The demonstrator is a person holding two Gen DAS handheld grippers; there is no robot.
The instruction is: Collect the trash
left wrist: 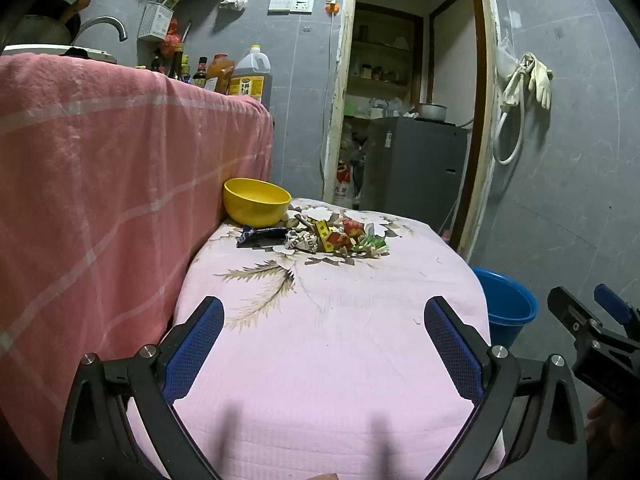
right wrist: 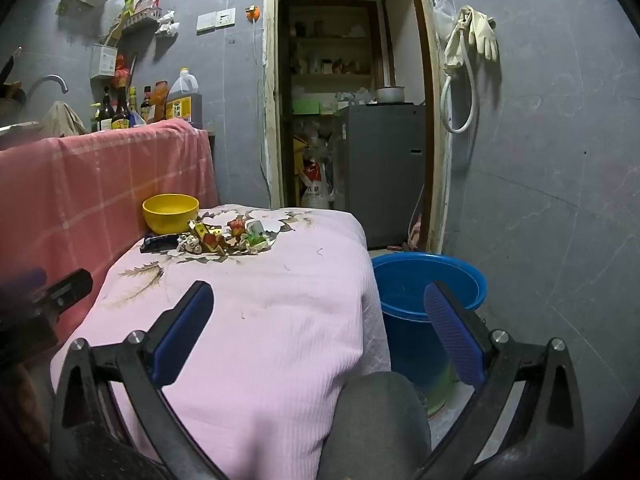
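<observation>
Hovering nearest the lens: the left gripper (left wrist: 324, 320), blue pads spread wide apart over the pink floral cloth (left wrist: 328, 360), nothing between them. Casting two finger shadows onto the cloth just below the pads. Lying well ahead of the fingertips, at the far end of the cloth: the trash pile (left wrist: 332, 238) of crumpled wrappers, with a dark blue wrapper (left wrist: 258, 235) at its left end; individual pieces too small and tangled to tell apart. Standing just beyond and left of the pile, beside the pink checked cloth (left wrist: 100, 200): a yellow bowl (left wrist: 256, 202), inside hard to make out. Peeking out to the right past the cloth's edge: a blue bucket (left wrist: 508, 308), lower part hidden.

Showing at the right edge of the left view: the right gripper (left wrist: 592, 312), cut off by the frame. In its own view, the right gripper (right wrist: 320, 312) also gaping wide and empty, left pad over the cloth, right pad over the bucket (right wrist: 400, 280). Blocking the bottom of that view: a grey-clad knee (right wrist: 376, 420). Sitting ahead and to the left of the fingers: the trash pile (right wrist: 220, 238) and the bowl (right wrist: 170, 212). Blurring at the left edge: the left gripper (right wrist: 60, 292), only partly visible.
</observation>
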